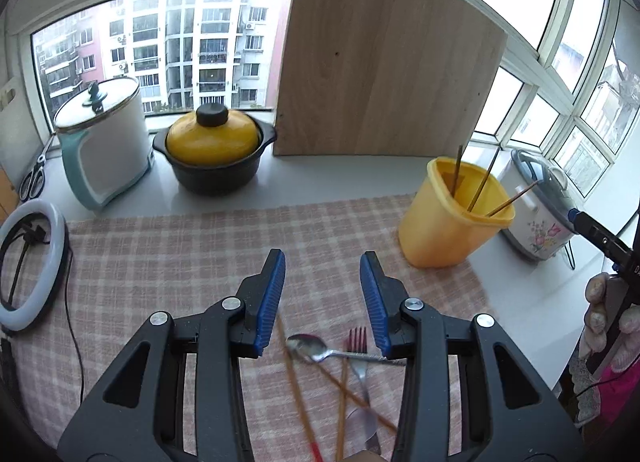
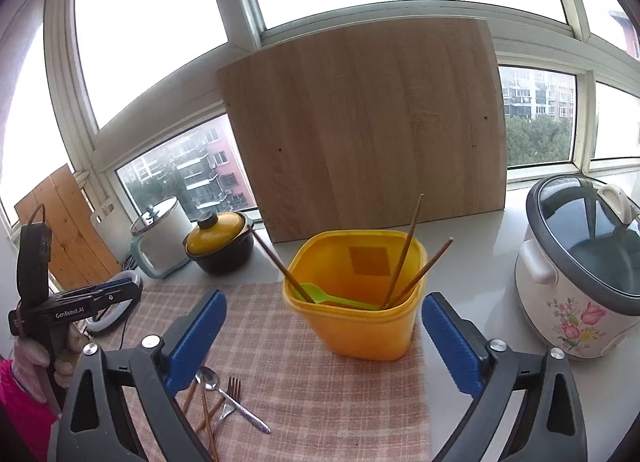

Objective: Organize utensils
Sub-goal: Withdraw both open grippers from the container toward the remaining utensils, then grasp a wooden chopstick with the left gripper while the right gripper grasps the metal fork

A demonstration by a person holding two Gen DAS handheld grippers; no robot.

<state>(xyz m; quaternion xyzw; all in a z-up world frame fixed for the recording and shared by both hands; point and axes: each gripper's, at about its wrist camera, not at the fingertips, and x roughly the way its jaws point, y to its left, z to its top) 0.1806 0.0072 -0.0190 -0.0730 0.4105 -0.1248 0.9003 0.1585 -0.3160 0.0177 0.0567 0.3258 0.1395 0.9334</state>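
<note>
Standing in the yellow plastic tub (image 2: 360, 302) were three wooden chopsticks (image 2: 404, 258) and a green spoon (image 2: 332, 298); a steel spoon (image 1: 310, 346), fork (image 1: 358, 350) and more chopsticks (image 1: 298, 390) remained on the checked cloth (image 1: 180, 258). Both the left gripper (image 1: 323, 302) and right gripper (image 2: 324, 342) gaped empty.

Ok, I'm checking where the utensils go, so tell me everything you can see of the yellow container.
The yellow container is an open, rounded-square tub that looks plastic, upright at the far edge of the checked cloth. A darker square patch marks its inner wall. Three chopsticks lean against its rim and a green spoon lies inside.
</note>
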